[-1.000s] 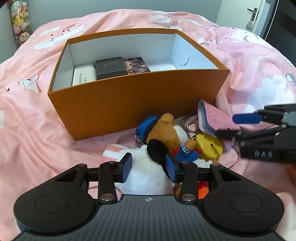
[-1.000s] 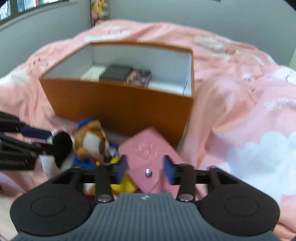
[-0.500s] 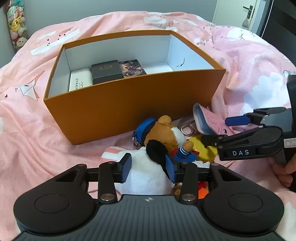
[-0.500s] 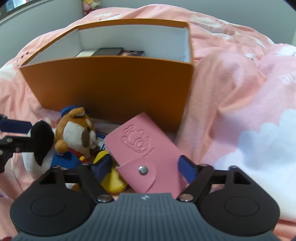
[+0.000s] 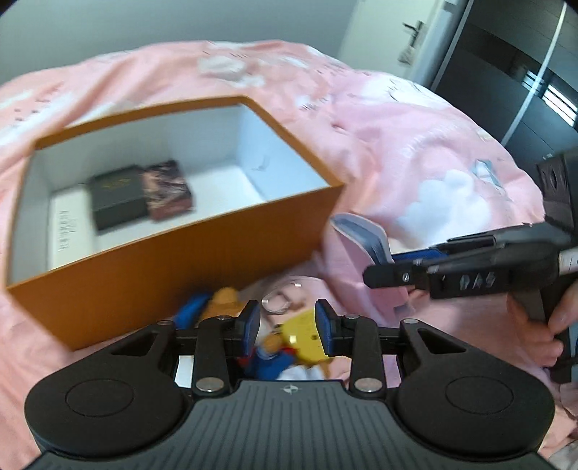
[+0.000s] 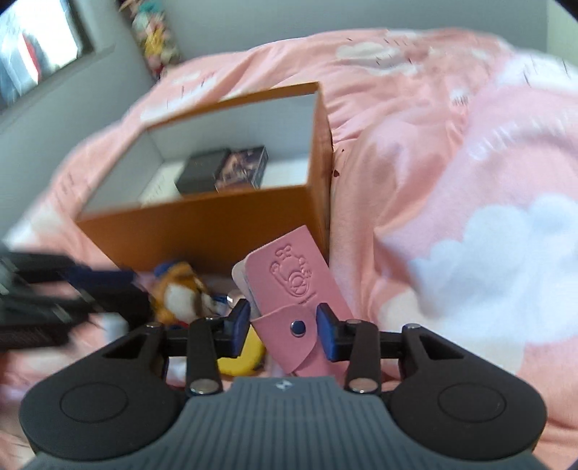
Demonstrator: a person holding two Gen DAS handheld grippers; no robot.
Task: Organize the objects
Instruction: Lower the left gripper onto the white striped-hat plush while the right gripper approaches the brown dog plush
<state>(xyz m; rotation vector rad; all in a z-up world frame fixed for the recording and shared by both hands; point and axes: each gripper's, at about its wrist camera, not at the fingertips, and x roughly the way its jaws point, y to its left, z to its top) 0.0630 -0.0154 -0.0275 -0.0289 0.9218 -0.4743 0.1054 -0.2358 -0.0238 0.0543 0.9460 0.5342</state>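
One orange box [image 5: 188, 253], three small boxes inside, one pink card holder [image 6: 300, 289].

Bedroom setting. A bed with a pink cloud-print duvet [image 5: 415, 144] fills most of both views. Grey walls [image 6: 253, 21] rise behind it. At 1 o'clock, a white door with handle [image 5: 412, 32]; at 2 o'clock, a dark wardrobe [image 5: 505, 79]. At 10 o'clock, a window [image 6: 32, 54] and stacked plush toys [image 6: 155, 39].

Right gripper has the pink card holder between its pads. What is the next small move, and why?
Probably lift and carry it over the orange box, then release. The right gripper looks closed on the pink card holder, which is raised off the bedspread, and the box has bare floor beside the small boxes.
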